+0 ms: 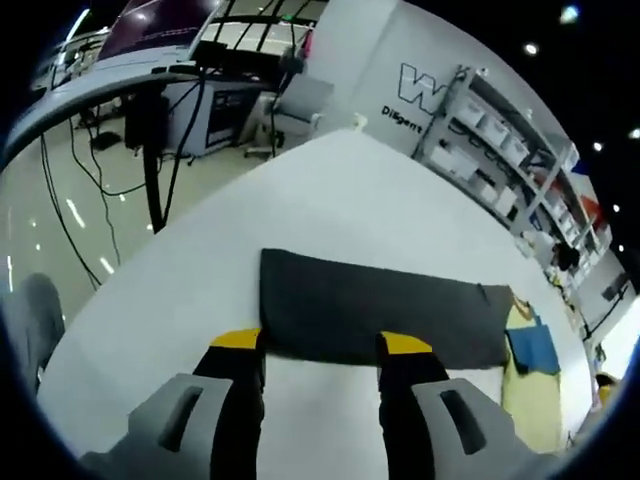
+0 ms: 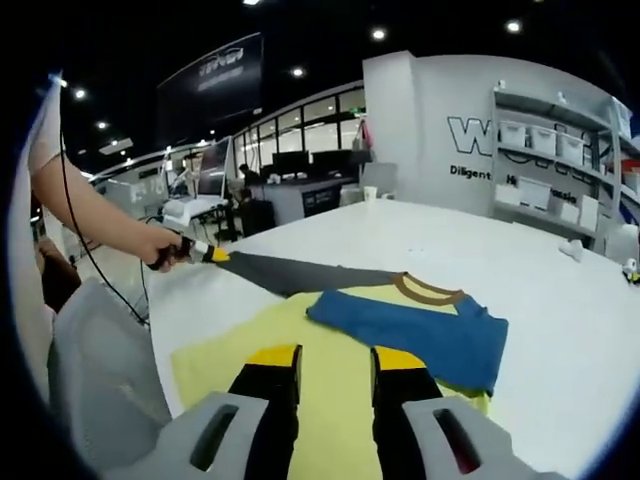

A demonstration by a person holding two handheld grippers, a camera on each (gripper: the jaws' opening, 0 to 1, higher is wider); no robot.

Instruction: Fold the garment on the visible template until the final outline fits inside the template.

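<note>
White table [image 1: 350, 190], two garments [image 2: 400, 325]

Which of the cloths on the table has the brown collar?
The yellow garment has it: a brown neckband at its far end. The blue cloth and dark grey cloth show none.

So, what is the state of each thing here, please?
dark grey cloth: lying flat on the table
yellow garment: spread flat
blue part: folded over the yellow
left hand-held gripper: open, at the cloth's edge
right hand-held gripper: open, above the yellow garment
</note>
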